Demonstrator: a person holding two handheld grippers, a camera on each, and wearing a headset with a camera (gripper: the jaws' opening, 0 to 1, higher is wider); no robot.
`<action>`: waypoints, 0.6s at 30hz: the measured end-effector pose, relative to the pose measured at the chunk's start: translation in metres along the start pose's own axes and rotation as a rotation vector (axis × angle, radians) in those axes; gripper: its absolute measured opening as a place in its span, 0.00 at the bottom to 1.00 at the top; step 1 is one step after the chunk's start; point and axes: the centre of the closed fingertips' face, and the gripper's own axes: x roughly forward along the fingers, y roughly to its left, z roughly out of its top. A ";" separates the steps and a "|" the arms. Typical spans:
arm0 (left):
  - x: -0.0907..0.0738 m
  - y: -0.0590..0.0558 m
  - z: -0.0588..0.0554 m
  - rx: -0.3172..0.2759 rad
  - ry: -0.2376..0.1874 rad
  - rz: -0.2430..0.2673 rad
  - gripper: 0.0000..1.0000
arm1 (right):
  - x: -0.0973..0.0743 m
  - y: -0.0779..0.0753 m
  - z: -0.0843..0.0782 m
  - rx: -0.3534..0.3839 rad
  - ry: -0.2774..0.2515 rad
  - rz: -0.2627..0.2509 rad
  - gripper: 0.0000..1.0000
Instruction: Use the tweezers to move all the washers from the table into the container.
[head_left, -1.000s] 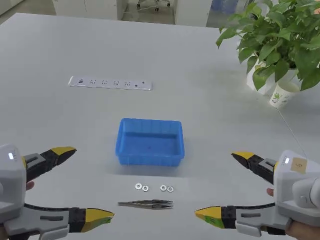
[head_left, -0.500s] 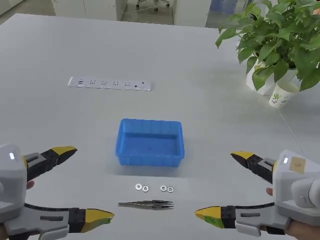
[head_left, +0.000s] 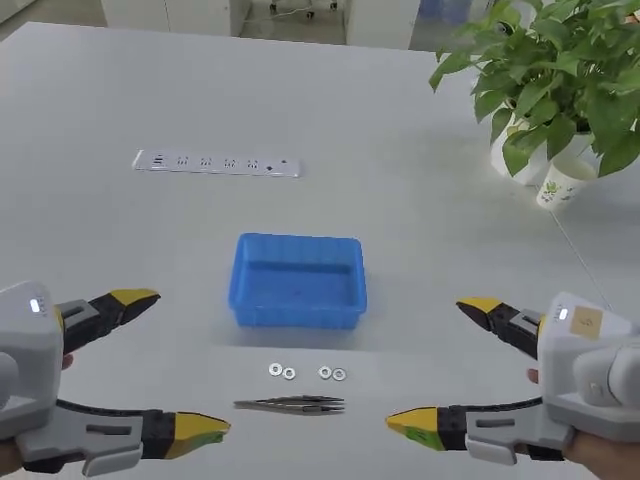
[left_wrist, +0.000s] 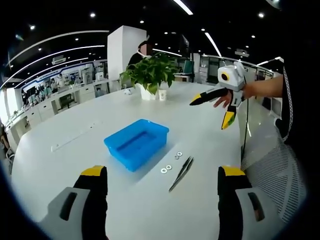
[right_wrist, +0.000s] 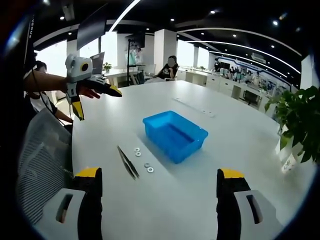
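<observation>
The left gripper (head_left: 185, 360) and the right gripper (head_left: 430, 362) are both held low over the near edge of the table (head_left: 400, 200). Each one has its jaws wide apart and nothing between them.

Between the two grippers the tweezers (head_left: 290, 404) lie flat on the table, with their length going across from one side to the other. Just behind them, apart from them, four washers (head_left: 326, 373) lie in a short row made of two pairs. A little further is the blue container (head_left: 295, 315), open on top; I see no washer in it. So, in my judgement, the task is at its very start and the first step is to pick up the tweezers.

Far behind the container a power strip (head_left: 215, 163) lies on the table, and a plant (head_left: 545, 70) with a paper cup (head_left: 557, 185) stands at the right. Both are well apart from the work.

What could go wrong: the tweezers are thin and lie flat, so a jaw may slip over them or push them forward into the washers and scatter them. If the gripper takes the tweezers too close to the tips, or crooked, they may not close properly. The washers are small and flat, and the table looks smooth, so one may slide away from the tips or drop before it reaches the container.
</observation>
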 end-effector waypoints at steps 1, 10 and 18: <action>0.000 0.000 -0.001 0.003 0.004 -0.001 0.97 | 0.000 0.000 0.000 -0.002 0.000 -0.001 0.96; 0.005 0.002 -0.003 0.017 0.029 -0.016 0.94 | 0.005 -0.002 0.003 -0.017 0.008 0.016 0.96; 0.012 0.007 -0.004 0.045 0.060 -0.030 0.90 | 0.012 -0.002 0.003 -0.043 0.025 0.045 0.94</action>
